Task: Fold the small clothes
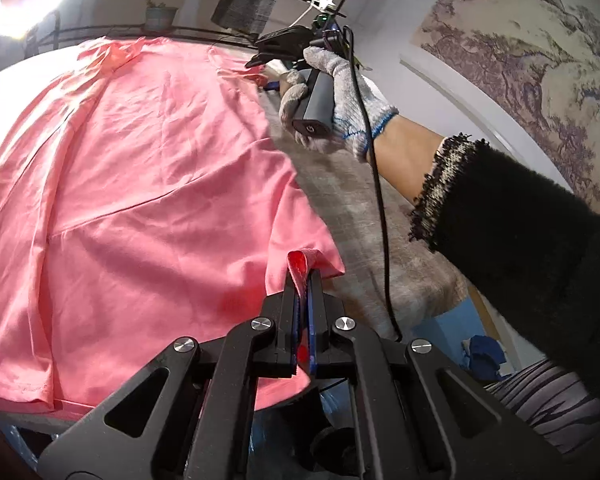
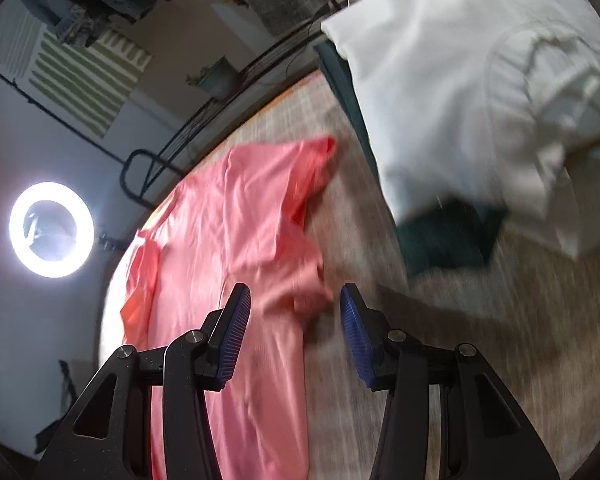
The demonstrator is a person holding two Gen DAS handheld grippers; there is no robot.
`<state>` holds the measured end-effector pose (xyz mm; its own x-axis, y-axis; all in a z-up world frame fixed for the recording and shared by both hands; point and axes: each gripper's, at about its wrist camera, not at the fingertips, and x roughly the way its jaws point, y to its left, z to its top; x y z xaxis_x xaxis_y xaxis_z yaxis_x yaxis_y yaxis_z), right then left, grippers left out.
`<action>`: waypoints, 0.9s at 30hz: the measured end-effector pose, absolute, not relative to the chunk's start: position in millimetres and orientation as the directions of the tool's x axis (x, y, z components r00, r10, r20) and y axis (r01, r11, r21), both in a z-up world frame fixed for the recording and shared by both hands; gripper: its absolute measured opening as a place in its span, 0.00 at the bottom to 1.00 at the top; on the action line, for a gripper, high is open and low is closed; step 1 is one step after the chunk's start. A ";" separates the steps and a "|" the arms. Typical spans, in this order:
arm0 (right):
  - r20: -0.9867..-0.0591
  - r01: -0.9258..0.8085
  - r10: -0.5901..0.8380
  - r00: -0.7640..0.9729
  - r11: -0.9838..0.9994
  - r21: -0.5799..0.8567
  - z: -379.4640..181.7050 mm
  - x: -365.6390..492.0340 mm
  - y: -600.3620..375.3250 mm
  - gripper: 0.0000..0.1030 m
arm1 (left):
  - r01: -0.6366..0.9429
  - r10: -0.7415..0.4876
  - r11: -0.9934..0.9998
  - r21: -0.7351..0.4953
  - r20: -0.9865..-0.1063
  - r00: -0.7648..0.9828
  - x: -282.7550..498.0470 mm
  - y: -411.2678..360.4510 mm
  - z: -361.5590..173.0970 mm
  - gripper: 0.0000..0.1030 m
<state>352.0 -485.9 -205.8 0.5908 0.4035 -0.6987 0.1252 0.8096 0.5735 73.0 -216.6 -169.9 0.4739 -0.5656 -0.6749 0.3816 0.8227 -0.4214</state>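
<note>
Left wrist view: my left gripper (image 1: pixel 305 280) is clamped on a corner of the pink shirt (image 1: pixel 140 168), which lies spread on the table (image 1: pixel 364 216), so I judge folding has barely begun. My right gripper (image 2: pixel 295 320) hangs over the shirt's far sleeve, jaws half apart and empty; that grab and all the folds remain. A white garment (image 2: pixel 460 92) on a dark one (image 2: pixel 440 240) lies nearby, clear of the shirt. A ring light (image 2: pixel 52 230) glares behind.
</note>
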 end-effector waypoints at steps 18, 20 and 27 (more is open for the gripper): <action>-0.755 -0.133 0.262 0.602 0.964 0.228 -142.0 385.8 -350.0 0.02 | 0.177 -0.560 0.810 -0.559 -0.646 0.519 58.6 -127.8 -179.2 0.00; -0.769 -0.190 0.236 0.594 0.970 0.151 -142.6 385.3 -316.4 0.02 | 0.144 -0.543 0.814 -0.562 -0.650 0.532 53.8 -114.2 -181.8 0.00; -0.810 -0.282 0.228 0.540 0.956 0.081 -168.9 392.7 -240.7 0.02 | 0.060 -0.490 0.834 -0.548 -0.687 0.537 45.8 -85.1 -198.1 0.00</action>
